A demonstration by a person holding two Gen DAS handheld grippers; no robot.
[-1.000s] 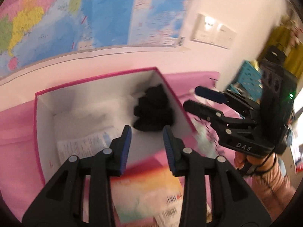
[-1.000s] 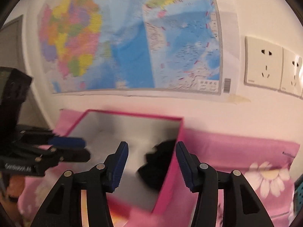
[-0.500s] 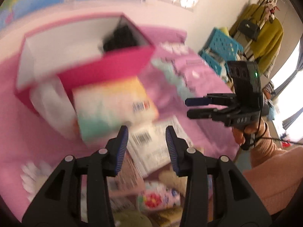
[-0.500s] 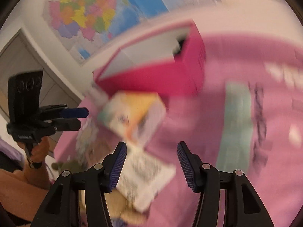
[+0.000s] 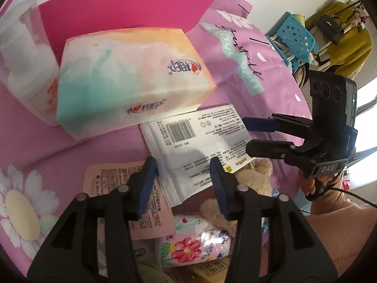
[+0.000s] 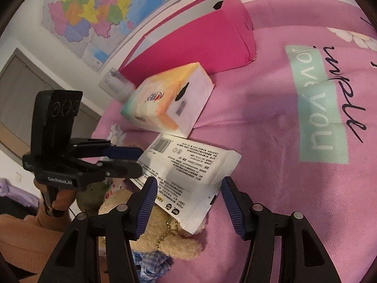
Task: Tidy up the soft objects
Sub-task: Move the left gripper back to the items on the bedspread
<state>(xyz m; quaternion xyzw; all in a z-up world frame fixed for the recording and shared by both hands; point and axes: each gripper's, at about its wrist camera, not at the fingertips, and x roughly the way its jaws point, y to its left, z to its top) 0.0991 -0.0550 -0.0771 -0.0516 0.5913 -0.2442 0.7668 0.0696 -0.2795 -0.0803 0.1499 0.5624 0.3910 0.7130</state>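
**Two open claws over a white pack on the bed**

On a pink bedspread (image 6: 294, 165) printed with daisies lies a heap of soft goods. At far left in the left wrist view sits a clear plastic bag of white cotton (image 5: 21, 47). Next comes a pastel tissue pack (image 5: 127, 75), leaning against a magenta box (image 5: 122, 7). Nearer, a flat white wipes pack (image 5: 195, 148) lies label-side up across a cream plush toy (image 5: 254, 181), with a pink sachet (image 5: 113, 184) and a floral roll (image 5: 195, 247) beside it. The left claw (image 5: 182, 184) hangs above the wipes pack, fingers apart, gripping nothing. At right, the right claw (image 6: 187, 200) is likewise spread and empty over the same pack's near end.

A good grasp likely means one claw closing across the pack's narrow width near its middle, so it neither sags nor drags the toy along.

A second ago both cameras looked down into the box, where a dark bundle lay; now they face the heap in front of it.
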